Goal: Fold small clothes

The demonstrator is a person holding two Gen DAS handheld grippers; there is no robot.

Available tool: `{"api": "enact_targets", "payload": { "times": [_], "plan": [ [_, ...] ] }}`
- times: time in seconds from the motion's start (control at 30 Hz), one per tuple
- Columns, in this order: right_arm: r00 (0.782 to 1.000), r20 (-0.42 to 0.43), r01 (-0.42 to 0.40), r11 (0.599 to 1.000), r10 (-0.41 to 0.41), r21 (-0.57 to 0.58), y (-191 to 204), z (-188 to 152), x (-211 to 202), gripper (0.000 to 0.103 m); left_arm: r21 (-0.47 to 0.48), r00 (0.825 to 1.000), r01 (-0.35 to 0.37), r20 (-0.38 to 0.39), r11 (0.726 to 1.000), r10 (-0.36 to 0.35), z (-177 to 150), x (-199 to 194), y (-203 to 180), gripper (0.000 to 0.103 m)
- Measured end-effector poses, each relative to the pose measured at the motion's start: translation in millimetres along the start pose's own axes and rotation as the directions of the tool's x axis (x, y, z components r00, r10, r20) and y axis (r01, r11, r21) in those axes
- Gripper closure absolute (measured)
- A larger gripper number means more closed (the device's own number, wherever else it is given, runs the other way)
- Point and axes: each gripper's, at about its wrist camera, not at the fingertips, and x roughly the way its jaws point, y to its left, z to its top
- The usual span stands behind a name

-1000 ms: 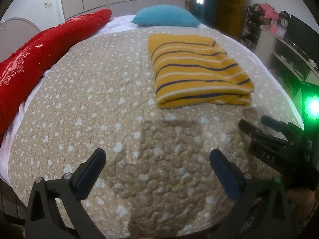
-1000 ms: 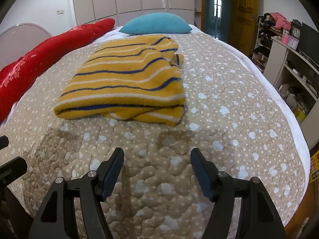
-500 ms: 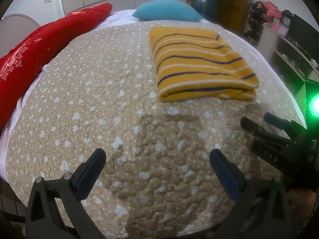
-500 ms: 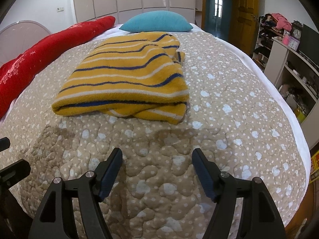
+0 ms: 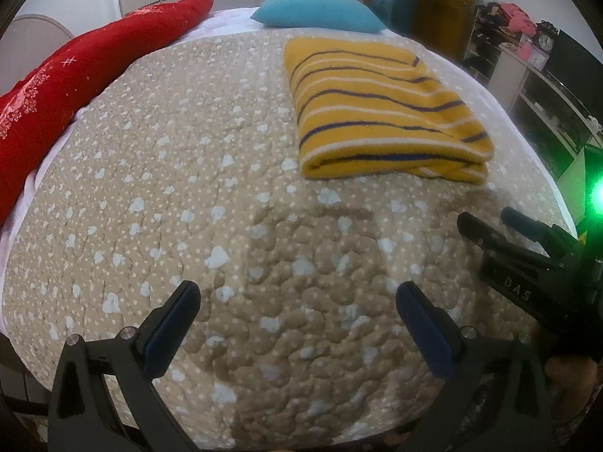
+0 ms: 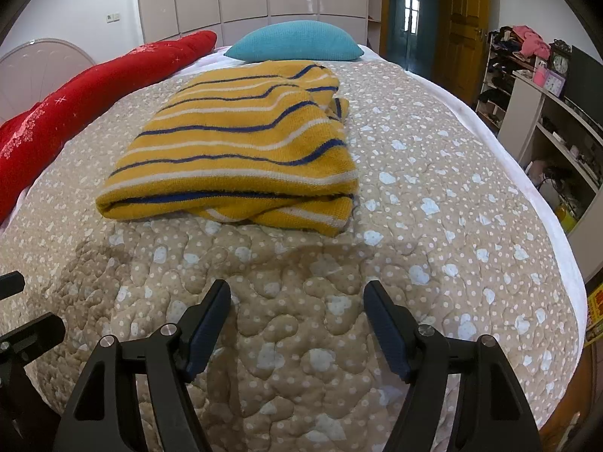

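Change: both grippers have edged toward the sweater since the earlier frames; it sits lower and larger in both views. Nothing on the bed has shifted.
Sweater: yellow sweater (image 6: 233,150) with blue and white stripes, lying on the bed's quilt (image 6: 433,226), already doubled over, fold edge facing the grippers. A loose layer pokes out under the near right corner; the far right end looks bunched.
Left gripper: left gripper (image 5: 297,316) released, jaws wide, holding nothing, above bare quilt, sweater ahead and to its right.
Right gripper: right gripper (image 6: 297,320) released, jaws spread, empty, near the sweater's front edge but not touching.
Step, as judged: approach for another fold, or a tidy-up of the near edge.
How to do it well: bring each gripper to one near corner, pinch all layers together including the stray one at the right, lift evenly, carry toward the far end and lay down flat. Uneven lift would likely skew the stack.
Risk: knit is soft and thick; jaws may catch only the top layer, or snag the quilt beneath.
Surroundings: blue pillow (image 6: 297,43) beyond the sweater, red blanket (image 5: 75,86) along the left side, shelves (image 6: 546,120) at right.
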Motion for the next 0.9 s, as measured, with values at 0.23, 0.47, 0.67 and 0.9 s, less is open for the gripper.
{"api": "enact_targets", "payload": {
  "times": [0.23,0.47,0.67,0.9],
  "plan": [
    [1.000,0.000,-0.001,1.000,0.001,0.001,-0.3,-0.5,-0.6,0.026,-0.009,1.000,0.003,0.000,1.000,-0.003,-0.8,0.2,1.1,0.000],
    [1.000,0.001,0.000,1.000,0.000,0.000,-0.3,-0.9,-1.3,0.026,-0.015,1.000,0.010,-0.005,1.000,-0.010,-2.8,-1.2,0.7,0.000],
    [1.000,0.005,-0.005,1.000,0.005,0.005,-0.7,-2.5,-4.1,0.026,-0.015,1.000,0.003,0.003,1.000,-0.003,-4.2,-5.1,-0.6,0.000],
    [1.000,0.021,-0.009,1.000,0.009,0.012,-1.2,-3.4,-12.2,0.026,-0.008,1.000,-0.010,0.024,1.000,0.010,-6.2,-13.3,-2.8,0.000]
  ]
}}
